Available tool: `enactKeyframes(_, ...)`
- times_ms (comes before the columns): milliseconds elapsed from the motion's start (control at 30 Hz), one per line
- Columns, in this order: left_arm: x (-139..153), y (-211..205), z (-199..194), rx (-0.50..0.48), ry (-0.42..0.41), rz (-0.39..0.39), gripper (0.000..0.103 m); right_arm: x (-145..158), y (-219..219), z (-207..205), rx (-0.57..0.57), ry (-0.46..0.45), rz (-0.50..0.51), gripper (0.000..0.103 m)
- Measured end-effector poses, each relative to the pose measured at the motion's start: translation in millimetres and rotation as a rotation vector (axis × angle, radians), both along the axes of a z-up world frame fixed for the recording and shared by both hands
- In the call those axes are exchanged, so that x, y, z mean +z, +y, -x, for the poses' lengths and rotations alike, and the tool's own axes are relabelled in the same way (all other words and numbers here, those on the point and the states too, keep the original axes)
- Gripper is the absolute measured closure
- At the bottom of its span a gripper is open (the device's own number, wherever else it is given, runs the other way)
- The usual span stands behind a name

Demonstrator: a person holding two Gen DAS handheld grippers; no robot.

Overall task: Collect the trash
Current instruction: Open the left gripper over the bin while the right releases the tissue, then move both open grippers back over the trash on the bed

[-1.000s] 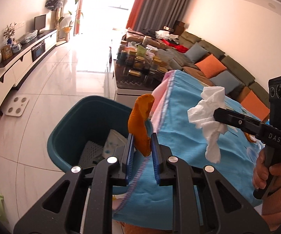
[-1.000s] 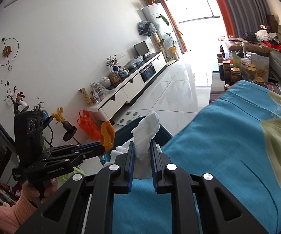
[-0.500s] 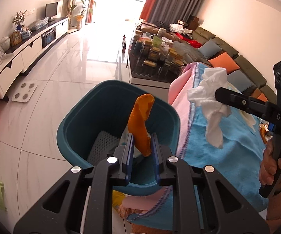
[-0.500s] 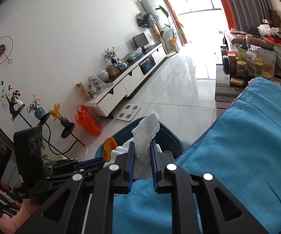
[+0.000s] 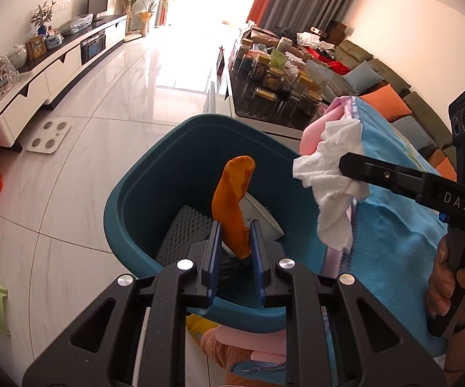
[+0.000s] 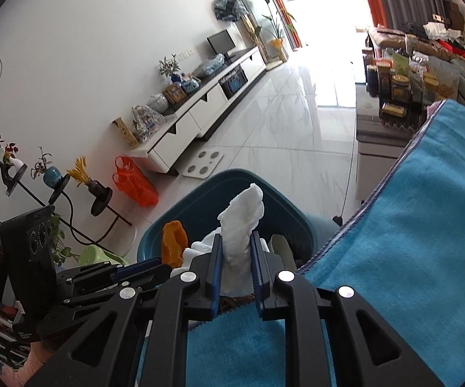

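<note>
Now hovering over the teal bin [image 5: 142, 193] at centre frame, presumably ready for dropping both scraps in. Left gripper [image 5: 234, 242] nearly shut, pinching an orange peel [image 5: 232, 200] above the bin's mouth. Right gripper [image 6: 235, 258] likewise narrowly closed on a crumpled white tissue [image 6: 242, 225], held by the blue cloth [image 6: 409, 225] edge at right

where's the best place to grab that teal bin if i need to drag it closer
Its thin rim, pinched from above on the floor side, one finger inside the wall and one outside. The bin is open-topped with smooth, rounded walls; the blue cloth crowds its other side.
</note>
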State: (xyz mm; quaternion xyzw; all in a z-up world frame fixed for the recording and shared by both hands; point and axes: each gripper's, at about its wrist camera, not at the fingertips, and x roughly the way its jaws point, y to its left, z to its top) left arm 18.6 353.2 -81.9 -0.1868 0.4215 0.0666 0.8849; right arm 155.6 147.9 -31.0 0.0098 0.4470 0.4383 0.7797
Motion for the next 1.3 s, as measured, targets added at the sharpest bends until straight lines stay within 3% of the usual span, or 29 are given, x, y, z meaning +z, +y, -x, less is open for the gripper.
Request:
enactKeyframes(200, -8.8, 3.4, -8.8, 0.014, 0.013, 0.014, 0.081, -5.1, 10.8, -2.0, 0.013, 0.033, 0.013, 0.077)
enactKeyframes(433, -16.1, 5.2, -9.0, 0.047, 0.004, 0.040, 0.078, -7.9, 9.5, -1.7, 0.006, 0.043, 0.018, 0.073)
enactKeyframes(733, 4.4, -6.3, 4.0, 0.043, -0.068, 0.008, 0.065, 3.6, -15.6, 9.8, 0.007, 0.004, -0.015, 0.072)
enactKeyframes(1000, 41.4, -60.4, 17.0, -0.105, -0.207, -0.031, 0.047, 32.3, -82.8, 43.3, -0.019, -0.120, -0.051, 0.066)
enactKeyframes(1300, 50.6, -163.5, -2.0, -0.360, -0.248, 0.006, 0.043, 50.9, -201.8, 64.0, -0.208, -0.210, -0.062, 0.064)
